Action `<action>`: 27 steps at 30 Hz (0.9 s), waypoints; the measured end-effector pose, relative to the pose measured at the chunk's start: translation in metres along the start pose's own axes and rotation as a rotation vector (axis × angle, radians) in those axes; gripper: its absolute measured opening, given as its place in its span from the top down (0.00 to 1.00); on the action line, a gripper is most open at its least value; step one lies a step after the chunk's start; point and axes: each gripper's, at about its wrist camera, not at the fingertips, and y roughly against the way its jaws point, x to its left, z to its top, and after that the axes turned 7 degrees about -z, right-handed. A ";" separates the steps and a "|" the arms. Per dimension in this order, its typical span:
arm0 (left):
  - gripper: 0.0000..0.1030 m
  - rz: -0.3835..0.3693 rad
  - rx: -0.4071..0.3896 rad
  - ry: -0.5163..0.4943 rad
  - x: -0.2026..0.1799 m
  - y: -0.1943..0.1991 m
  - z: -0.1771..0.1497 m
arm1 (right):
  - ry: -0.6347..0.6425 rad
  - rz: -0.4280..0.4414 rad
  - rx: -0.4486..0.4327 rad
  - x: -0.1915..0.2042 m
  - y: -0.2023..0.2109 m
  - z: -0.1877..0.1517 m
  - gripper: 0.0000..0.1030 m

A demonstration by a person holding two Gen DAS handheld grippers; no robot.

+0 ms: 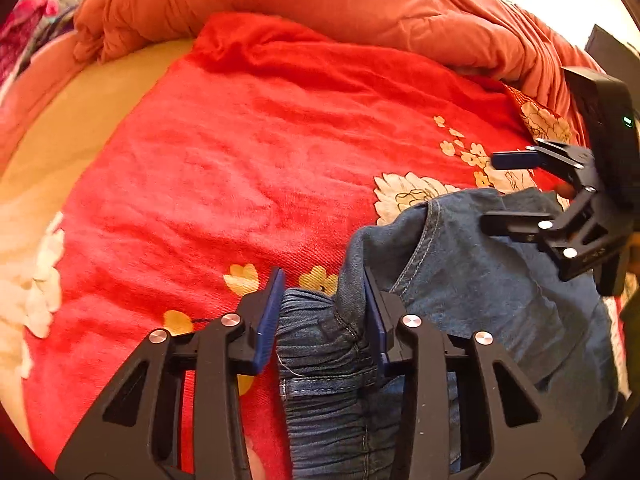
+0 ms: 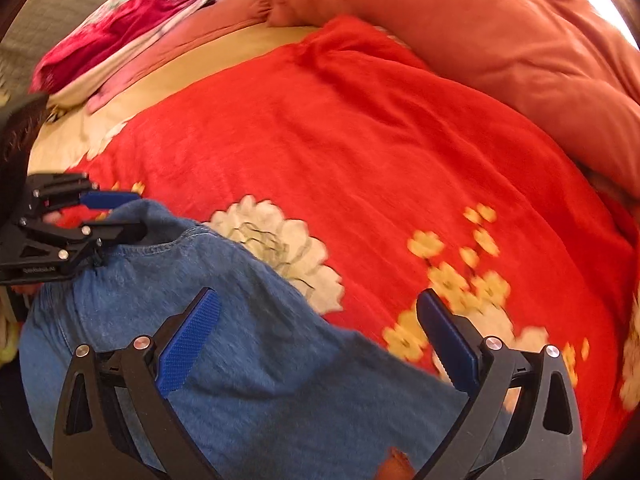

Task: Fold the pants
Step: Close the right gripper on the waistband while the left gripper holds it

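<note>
The left wrist view shows what the other cannot: the gathered waistband (image 1: pixel 320 344) of the jeans (image 1: pixel 480 280) bunched between the blue pads of the left gripper (image 1: pixel 324 320) at the lower middle of the frame. Both pads press against the denim, so this gripper has closed down to a narrow gap and has hold of the waistband. In the same view the right gripper (image 1: pixel 504 188) reaches in from the right edge, its two fingers apart above the upper edge of the jeans, nothing between them.

The right wrist view shows more of the jeans (image 2: pixel 240 352) as a broad blue sheet filling the lower left of the frame, lying on the red blanket (image 2: pixel 340 140) with its white and yellow flowers. Here the right gripper (image 2: pixel 320 332) stands wide open at the bottom: its left pad is over the denim, its right pad over the blanket, with the edge of the jeans running between them; it holds nothing. The left gripper (image 2: pixel 128 212) appears at the left edge, at the hem-like seam of the jeans. An orange duvet (image 2: pixel 500 40) is heaped along the upper right, and a pink patterned cloth (image 2: pixel 132 12) lies at the upper left.
</note>
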 end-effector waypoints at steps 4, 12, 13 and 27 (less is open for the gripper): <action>0.72 0.070 -0.004 -0.008 0.003 0.010 -0.003 | 0.079 0.049 0.003 0.016 -0.011 0.004 0.19; 0.72 0.104 -0.003 -0.011 0.007 0.012 -0.007 | 0.065 0.081 -0.039 0.039 -0.018 -0.003 0.84; 0.72 0.101 -0.009 -0.011 0.007 0.013 -0.006 | 0.060 0.079 -0.055 0.041 -0.012 -0.004 0.87; 0.72 0.059 -0.249 -0.136 -0.039 0.090 -0.016 | -0.060 -0.056 -0.292 0.059 0.093 -0.047 0.91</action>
